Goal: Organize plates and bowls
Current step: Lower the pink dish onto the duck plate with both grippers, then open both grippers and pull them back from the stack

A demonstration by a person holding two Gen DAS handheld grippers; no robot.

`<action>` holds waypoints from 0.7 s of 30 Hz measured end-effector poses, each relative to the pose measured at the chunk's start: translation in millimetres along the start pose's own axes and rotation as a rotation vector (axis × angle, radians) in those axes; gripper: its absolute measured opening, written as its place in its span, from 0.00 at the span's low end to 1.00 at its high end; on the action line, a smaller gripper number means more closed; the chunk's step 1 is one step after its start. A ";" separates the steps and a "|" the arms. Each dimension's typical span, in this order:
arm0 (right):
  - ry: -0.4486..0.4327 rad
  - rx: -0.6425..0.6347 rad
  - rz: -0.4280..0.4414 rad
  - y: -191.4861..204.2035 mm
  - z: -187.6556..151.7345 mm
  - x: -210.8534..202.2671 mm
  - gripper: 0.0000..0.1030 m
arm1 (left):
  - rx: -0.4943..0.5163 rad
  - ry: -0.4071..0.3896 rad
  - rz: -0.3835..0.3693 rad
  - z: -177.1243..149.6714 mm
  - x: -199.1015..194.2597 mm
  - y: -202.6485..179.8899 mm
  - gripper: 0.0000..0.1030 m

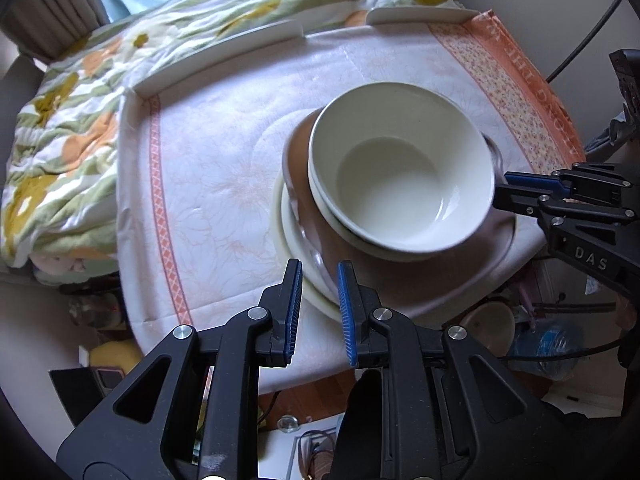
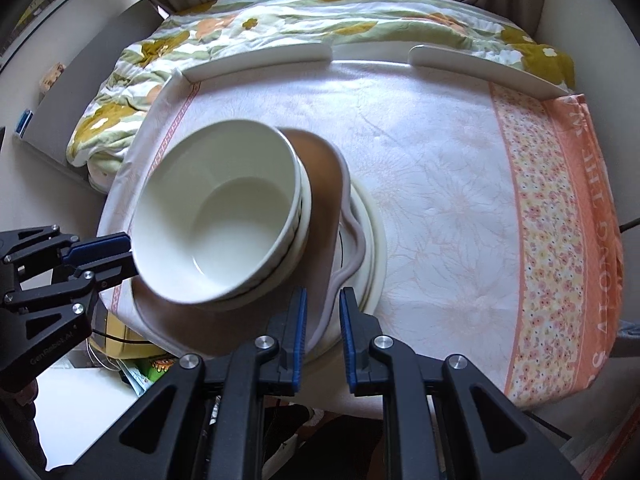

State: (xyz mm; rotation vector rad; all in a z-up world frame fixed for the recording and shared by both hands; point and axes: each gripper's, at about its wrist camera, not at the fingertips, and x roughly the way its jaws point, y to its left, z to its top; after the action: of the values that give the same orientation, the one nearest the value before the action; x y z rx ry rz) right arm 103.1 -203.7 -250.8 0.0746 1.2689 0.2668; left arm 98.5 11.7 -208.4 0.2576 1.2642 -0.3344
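Observation:
A stack of crockery sits on a small table: white bowls (image 1: 400,168) nested on a brown plate (image 1: 432,264), over cream plates (image 1: 296,248). The same bowls (image 2: 216,216), brown plate (image 2: 320,176) and cream plates (image 2: 372,240) show in the right wrist view. My left gripper (image 1: 319,280) has its jaws on either side of the stack's rim, with a gap showing. My right gripper (image 2: 323,308) straddles the brown plate's wavy rim in the same way. Each gripper shows in the other's view, the right one (image 1: 504,192) and the left one (image 2: 120,252), at the stack's opposite side.
The table carries a white and orange floral cloth (image 2: 460,184) with low white rails (image 2: 260,58) at its far edge. A flowered quilt (image 1: 72,128) lies beyond. Clutter, a basin (image 1: 486,326) and a blue bottle (image 1: 548,344) are on the floor below.

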 end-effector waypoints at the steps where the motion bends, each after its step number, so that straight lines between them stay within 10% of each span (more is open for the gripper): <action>1: -0.016 0.006 0.006 0.4 -3.1 -8.2 0.14 | -0.012 -0.019 -0.007 -3.4 -8.1 -0.2 0.15; 7: -0.196 -0.002 0.018 8.6 -19.1 -83.0 0.14 | -0.119 -0.303 -0.053 -23.9 -93.5 -5.6 0.24; 11: -0.349 -0.006 -0.009 12.5 -28.2 -143.4 0.29 | -0.169 -0.570 -0.041 -39.7 -161.6 -21.3 0.99; 15: -0.516 -0.011 -0.039 12.2 -40.2 -199.8 0.86 | -0.167 -0.719 0.042 -42.8 -214.3 -36.6 0.99; 21: -0.680 0.010 -0.117 4.5 -51.4 -249.3 0.98 | -0.229 -0.816 0.152 -49.2 -250.5 -49.7 1.00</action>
State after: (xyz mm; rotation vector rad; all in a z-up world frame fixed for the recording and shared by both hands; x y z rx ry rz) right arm -14.1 -263.6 -32.8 0.0896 0.5951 0.1153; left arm -30.3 9.9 17.6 0.0066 0.4654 -0.1321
